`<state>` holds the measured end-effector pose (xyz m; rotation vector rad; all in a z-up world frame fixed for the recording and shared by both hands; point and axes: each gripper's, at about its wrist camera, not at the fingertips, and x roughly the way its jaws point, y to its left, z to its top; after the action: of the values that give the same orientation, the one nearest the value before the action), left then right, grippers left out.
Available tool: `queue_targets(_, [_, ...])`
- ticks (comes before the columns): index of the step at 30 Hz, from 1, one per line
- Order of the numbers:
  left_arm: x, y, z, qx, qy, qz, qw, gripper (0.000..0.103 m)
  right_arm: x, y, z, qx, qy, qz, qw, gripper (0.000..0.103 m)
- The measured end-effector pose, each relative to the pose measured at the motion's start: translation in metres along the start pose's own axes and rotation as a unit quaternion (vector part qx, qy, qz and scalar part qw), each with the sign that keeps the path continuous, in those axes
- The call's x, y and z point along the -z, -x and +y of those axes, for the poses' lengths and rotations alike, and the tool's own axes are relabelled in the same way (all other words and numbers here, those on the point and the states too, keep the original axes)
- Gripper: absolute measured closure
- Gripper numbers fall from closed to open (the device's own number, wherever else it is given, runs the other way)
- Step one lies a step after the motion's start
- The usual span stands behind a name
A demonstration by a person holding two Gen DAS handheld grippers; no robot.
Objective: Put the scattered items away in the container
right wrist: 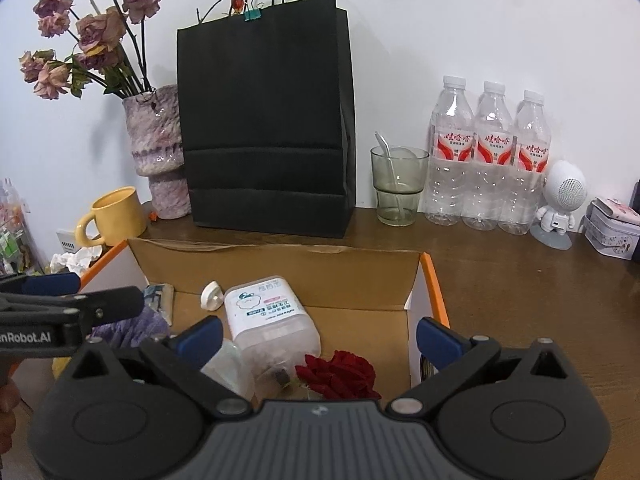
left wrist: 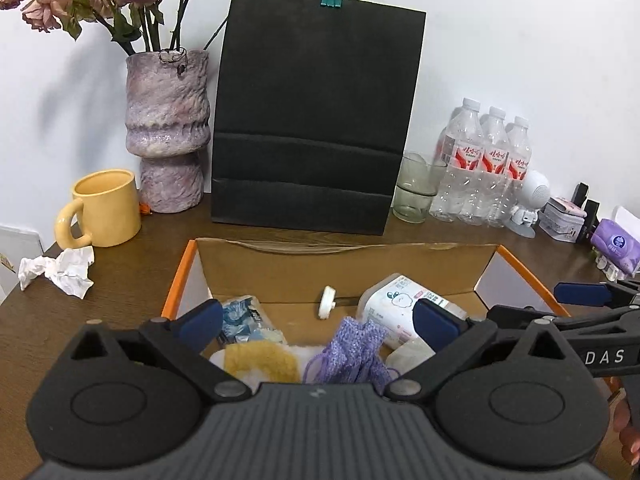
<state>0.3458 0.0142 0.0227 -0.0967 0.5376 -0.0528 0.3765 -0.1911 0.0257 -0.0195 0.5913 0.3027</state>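
Leftmost, a crumpled white tissue [left wrist: 60, 270] is lying on the brown wooden table [left wrist: 132, 280], just in front of a yellow ceramic mug [left wrist: 106, 208]. Behind the mug, a mottled purple vase of dried roses [left wrist: 168, 132] is standing against the wall, with a tall black paper bag [left wrist: 316, 116] rising beside it.

In front of the bag, an open cardboard box with orange edges [left wrist: 340, 264] is sitting on the table. The left gripper [left wrist: 318, 322] is hovering over the box's near left part with its blue-padded jaws standing wide and nothing between them; below it a yellow fuzzy cloth [left wrist: 260, 360] and a purple knitted piece [left wrist: 352, 350] are lying inside the box. Further in, a small white knob [left wrist: 327, 302] and a white plastic wipes container [right wrist: 268, 314] are resting on the box floor. The right gripper [right wrist: 318, 332] is hanging over the box's near right part, jaws likewise spread and holding nothing, and a dark red artificial rose [right wrist: 340, 376] is lying in the box beneath it.

To the right of the bag, a clear drinking glass [right wrist: 398, 186] is standing next to three clear plastic water bottles [right wrist: 486, 160], with a small white robot figurine [right wrist: 560, 204] beside them.
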Motion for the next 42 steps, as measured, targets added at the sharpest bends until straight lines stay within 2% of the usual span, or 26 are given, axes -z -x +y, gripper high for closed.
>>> queue_targets(8, [0.001, 0.009, -0.001, -0.001, 0.008, -0.004, 1.0, 0.0, 0.001, 0.01, 0.002, -0.002, -0.005, 0.0, 1.0, 0.0])
queue_targets(16, [0.01, 0.056, -0.014, 0.005, -0.01, -0.013, 0.9999, 0.0, 0.012, 0.064, 0.009, 0.002, -0.005, -0.016, 1.0, 0.0])
queue_targets(30, [0.045, 0.147, -0.026, 0.009, -0.004, -0.012, 0.9999, 0.0, 0.048, 0.165, 0.025, -0.004, -0.01, -0.033, 0.999, 0.0])
queue_targets(42, [0.074, 0.178, -0.03, 0.005, -0.01, -0.006, 0.9999, 0.0, 0.082, 0.199, 0.034, 0.001, -0.01, -0.028, 1.0, 0.0])
